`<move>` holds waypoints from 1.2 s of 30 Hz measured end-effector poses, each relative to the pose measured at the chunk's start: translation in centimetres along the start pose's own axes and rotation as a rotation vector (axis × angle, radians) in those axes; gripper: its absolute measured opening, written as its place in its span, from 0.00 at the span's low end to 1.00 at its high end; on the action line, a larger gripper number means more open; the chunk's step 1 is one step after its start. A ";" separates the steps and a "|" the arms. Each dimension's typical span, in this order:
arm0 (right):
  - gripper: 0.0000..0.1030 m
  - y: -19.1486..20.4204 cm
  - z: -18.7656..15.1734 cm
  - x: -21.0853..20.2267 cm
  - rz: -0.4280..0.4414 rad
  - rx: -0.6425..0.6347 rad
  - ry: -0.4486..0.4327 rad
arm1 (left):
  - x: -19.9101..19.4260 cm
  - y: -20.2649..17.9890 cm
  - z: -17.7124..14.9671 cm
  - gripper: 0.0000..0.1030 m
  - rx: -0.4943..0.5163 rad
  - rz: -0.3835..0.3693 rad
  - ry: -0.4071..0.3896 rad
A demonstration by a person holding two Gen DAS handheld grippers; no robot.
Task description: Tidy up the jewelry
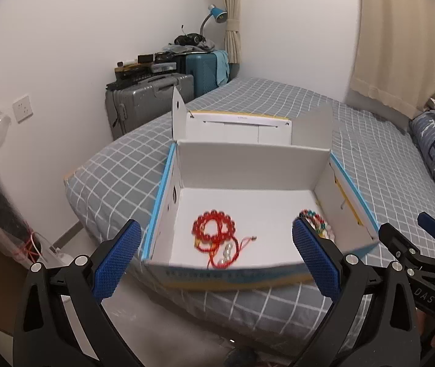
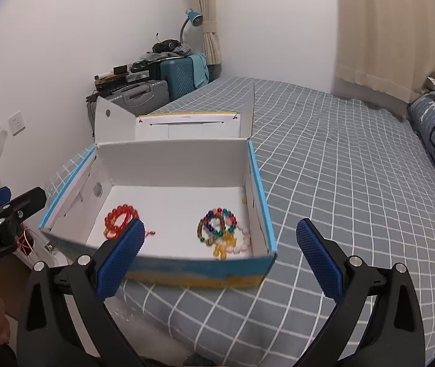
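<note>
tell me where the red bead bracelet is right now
The red bead bracelet lies on the floor of the open box, on its left side, apart from the multicoloured bracelets at the right.

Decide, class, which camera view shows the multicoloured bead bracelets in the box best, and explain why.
The right wrist view: the multicoloured bead bracelets lie unobstructed on the floor of the box, near its right wall. In the left wrist view, only part of them shows, since a blue pad of the left gripper covers the rest.

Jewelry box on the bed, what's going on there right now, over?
Left gripper open, empty. Right gripper open, empty. Red bead bracelet and multicolored bracelets lie apart inside the open box. Nothing in the way.
</note>
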State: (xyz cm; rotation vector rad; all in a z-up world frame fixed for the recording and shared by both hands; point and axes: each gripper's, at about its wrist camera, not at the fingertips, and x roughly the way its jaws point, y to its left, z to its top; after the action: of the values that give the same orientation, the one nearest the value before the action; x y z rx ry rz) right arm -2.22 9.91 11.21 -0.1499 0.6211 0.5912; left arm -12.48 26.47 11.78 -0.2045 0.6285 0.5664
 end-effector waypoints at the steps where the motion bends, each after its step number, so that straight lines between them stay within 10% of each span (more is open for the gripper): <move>1: 0.93 0.0 -0.4 -0.3 -0.001 0.001 -0.002 | -0.2 0.1 -0.4 0.94 0.001 0.000 -0.001; 36: 0.93 0.6 -4.8 -0.2 -0.019 -0.001 0.009 | 1.1 0.4 -5.5 0.93 0.012 0.009 0.022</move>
State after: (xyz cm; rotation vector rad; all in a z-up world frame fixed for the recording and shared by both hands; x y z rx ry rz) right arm -5.14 8.86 7.51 -0.1598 0.6278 0.5729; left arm -14.72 25.33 6.70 -0.1966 0.6540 0.5695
